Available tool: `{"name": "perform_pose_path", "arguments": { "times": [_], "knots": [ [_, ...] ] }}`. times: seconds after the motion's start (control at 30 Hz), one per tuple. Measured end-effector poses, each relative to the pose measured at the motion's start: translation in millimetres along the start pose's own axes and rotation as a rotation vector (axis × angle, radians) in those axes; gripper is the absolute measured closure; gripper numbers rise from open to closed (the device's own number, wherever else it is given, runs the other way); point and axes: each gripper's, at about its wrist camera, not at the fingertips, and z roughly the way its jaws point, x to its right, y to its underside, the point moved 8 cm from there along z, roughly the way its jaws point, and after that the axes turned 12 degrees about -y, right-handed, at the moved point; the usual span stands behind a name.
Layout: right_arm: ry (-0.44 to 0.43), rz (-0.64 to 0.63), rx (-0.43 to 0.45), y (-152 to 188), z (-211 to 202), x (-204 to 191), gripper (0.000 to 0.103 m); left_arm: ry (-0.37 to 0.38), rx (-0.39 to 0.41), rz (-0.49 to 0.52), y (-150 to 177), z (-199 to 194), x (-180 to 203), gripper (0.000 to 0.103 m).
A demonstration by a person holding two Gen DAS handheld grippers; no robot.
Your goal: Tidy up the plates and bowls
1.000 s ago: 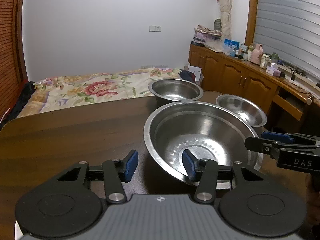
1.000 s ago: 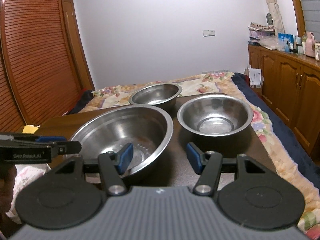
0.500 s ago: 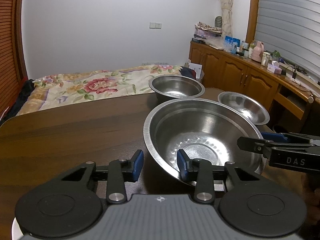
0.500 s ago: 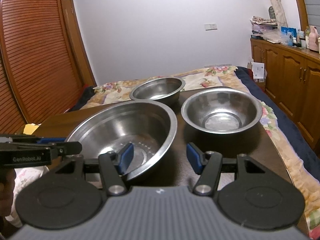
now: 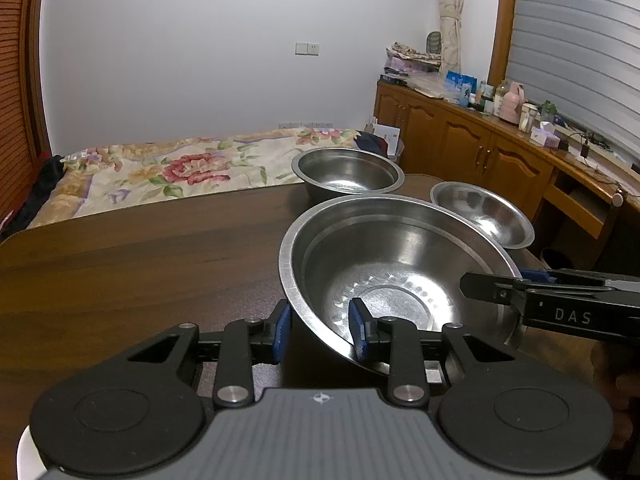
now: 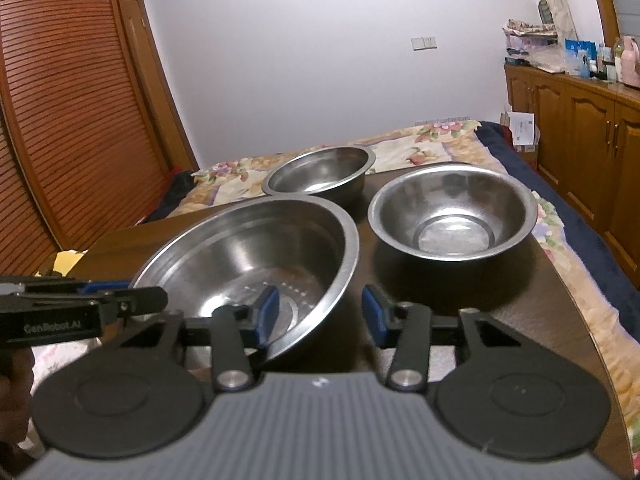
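A dark wooden table (image 5: pixel 120 264) stands before a flowered bed (image 5: pixel 168 172), carrying three steel bowls. The big bowl (image 5: pixel 396 276) sits nearest, tilted, its rim straddled on opposite sides: the left gripper (image 5: pixel 320 330) and the right gripper (image 6: pixel 318 316) each have one pad inside and one outside, jaws parted, not yet clamped. Beyond lie the far bowl (image 6: pixel 320 172) and the side bowl (image 6: pixel 452 212), the latter closer to the right gripper.

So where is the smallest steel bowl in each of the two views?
Left wrist view: the smallest bowl is right of centre, behind the large bowl.
Right wrist view: centre-right, right of the large bowl.
Shared landmark: the deep bowl at the table's far edge.
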Motion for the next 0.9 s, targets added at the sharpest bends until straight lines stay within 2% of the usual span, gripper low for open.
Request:
{"name": "perform_pose_path", "arguments": {
  "times": [0.1, 0.17, 0.23, 0.37, 0.6, 0.9],
  "knots": [
    [-0.008, 0.009, 0.0, 0, 0, 0, 0.06, 0.001, 0.0, -0.002, 0, 0, 0, 0.071],
    [-0.021, 0.008, 0.002, 1, 0, -2, 0.072, 0.006, -0.002, -0.008, 0, 0, 0, 0.073],
    [-0.024, 0.007, 0.0, 1, 0, -3, 0.073, 0.007, -0.006, -0.009, 0, -1, 0, 0.075],
    [-0.037, 0.014, 0.004, 3, -5, -3, 0.075, 0.012, -0.013, -0.008, 2, -7, -2, 0.076],
    [-0.059, 0.011, 0.028, 2, -25, -11, 0.075, 0.037, 0.021, 0.003, 2, -34, -1, 0.076],
    [-0.08, 0.009, 0.027, 14, -50, -18, 0.075, 0.074, 0.024, 0.011, 21, -61, 3, 0.075]
  ]
}}
